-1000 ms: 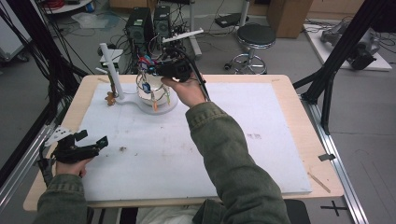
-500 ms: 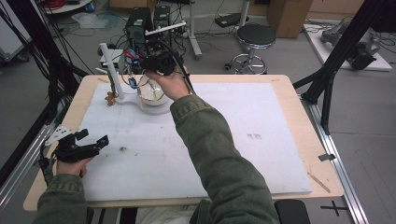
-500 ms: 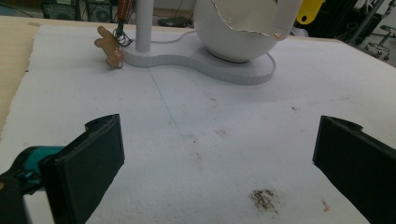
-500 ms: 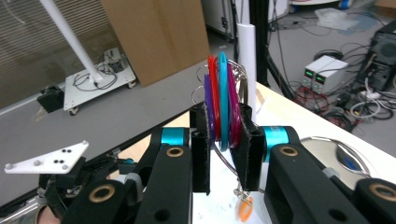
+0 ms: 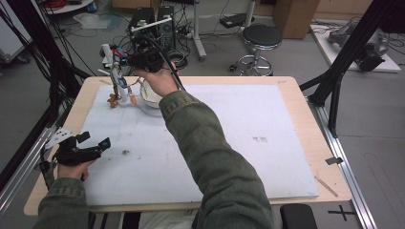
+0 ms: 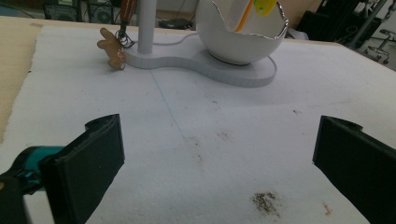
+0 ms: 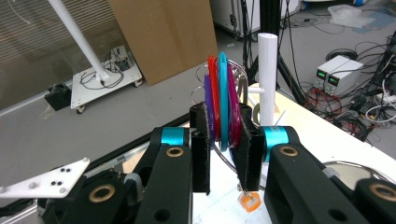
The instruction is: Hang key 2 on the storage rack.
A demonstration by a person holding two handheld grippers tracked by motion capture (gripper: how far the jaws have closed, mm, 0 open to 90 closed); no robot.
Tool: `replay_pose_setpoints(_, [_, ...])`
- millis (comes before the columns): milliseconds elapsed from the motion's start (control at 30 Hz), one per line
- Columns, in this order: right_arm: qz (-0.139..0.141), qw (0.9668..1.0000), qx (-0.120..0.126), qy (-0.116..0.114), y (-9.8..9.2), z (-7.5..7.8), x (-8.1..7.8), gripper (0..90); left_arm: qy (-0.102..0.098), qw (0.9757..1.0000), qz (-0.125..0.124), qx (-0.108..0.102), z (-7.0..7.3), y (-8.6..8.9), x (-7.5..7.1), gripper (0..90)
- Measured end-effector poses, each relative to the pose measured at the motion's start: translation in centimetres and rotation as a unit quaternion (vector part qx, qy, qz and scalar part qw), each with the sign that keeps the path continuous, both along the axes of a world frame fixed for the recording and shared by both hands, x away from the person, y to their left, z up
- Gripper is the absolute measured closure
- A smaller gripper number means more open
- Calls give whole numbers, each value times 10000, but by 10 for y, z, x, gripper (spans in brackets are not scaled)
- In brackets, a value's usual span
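Observation:
My right gripper (image 7: 223, 133) is shut on a bunch of flat coloured tags (image 7: 222, 105), purple, red, cyan and magenta, strung on a metal ring. A small orange tag (image 7: 249, 201) dangles below the jaws. Just beyond the tags rises the white post (image 7: 268, 79) of a stand. In the high view the right gripper (image 5: 125, 61) is held over the far left of the table beside that post (image 5: 116, 78). My left gripper (image 5: 94, 139) rests open near the left front edge, nothing between its jaws (image 6: 219, 154).
A white egg-shaped bowl (image 6: 240, 32) stands on the stand's flat base (image 6: 233, 70). A brown gingerbread-man charm (image 6: 111, 46) hangs by the post (image 6: 145, 25). A white mat (image 5: 229, 143) with a few dirt specks covers the wooden table (image 5: 315, 143).
The right gripper has carried the tags left and farther away, from over the bowl towards the white post. The left gripper has stayed in place.

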State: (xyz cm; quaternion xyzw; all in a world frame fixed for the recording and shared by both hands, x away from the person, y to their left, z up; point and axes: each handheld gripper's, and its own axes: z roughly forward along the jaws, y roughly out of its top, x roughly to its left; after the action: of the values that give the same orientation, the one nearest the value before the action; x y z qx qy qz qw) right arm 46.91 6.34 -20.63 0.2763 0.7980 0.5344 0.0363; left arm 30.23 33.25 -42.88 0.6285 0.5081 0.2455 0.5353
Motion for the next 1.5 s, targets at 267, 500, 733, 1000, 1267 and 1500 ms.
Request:
replay_pose_setpoints(267, [49, 10000, -35, 48, 16, -6, 8, 791, -9, 10000, 19, -26, -1, 1, 2, 24])
replay_pose_setpoints(500, [93, 9999, -25, 117, 29, -12, 16, 790, -6, 10000, 10, -7, -1, 1, 2, 24])
replay_pose_setpoints(733, [188, 9997, -138, 93, 46, -8, 20, 790, -31, 10000, -1, -57, -1, 1, 3, 25])
replay_pose_setpoints(1000, [210, 9996, -151, 123, 66, -9, 28, 790, -3, 10000, -12, -11, -1, 1, 2, 24])
replay_pose_setpoints(1267, [86, 9996, -179, 197, 74, -19, 39, 790, 30, 10000, -22, 21, -1, 1, 2, 24])
replay_pose_setpoints(1500, [-77, 9994, -261, 230, 74, -19, 50, 790, -17, 10000, -8, 37, -1, 0, 1, 25])
